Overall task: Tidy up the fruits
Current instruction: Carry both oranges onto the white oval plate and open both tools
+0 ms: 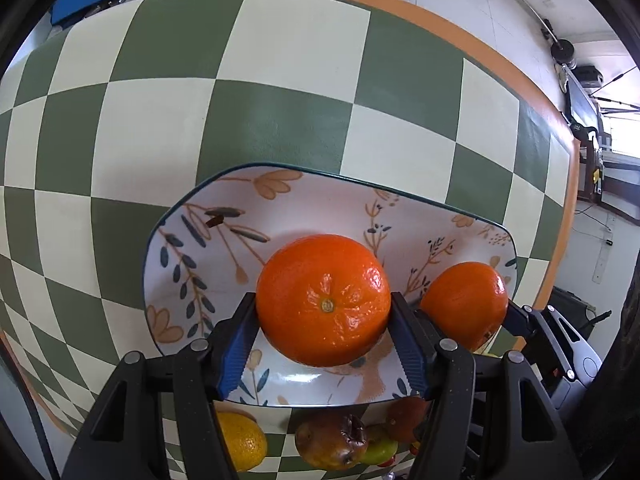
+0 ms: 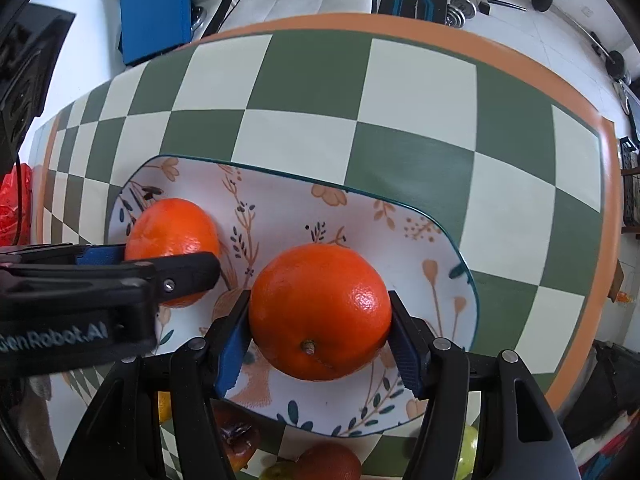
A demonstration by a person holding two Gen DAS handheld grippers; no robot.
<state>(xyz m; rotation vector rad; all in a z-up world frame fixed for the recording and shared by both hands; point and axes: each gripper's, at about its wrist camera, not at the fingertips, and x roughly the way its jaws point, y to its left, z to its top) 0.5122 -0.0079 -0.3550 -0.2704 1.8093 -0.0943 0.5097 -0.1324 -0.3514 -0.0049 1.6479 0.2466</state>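
Two oranges, one per gripper. Left gripper (image 1: 323,320) jaws clenched on the left orange (image 1: 323,300) at its widest girth; right gripper (image 2: 319,318) jaws grasping the right orange (image 2: 319,312) the same way. Both sit over the floral plate (image 2: 280,196), side by side; whether they touch the plate or hang just above is probably not decidable here. Rind looks firm, glossy, slightly slippery; round, moderately heavy, so equator hold suits. Near the plate's front edge, on the checkered bench (image 1: 280,120), more loose fruit (image 1: 332,440) waits.
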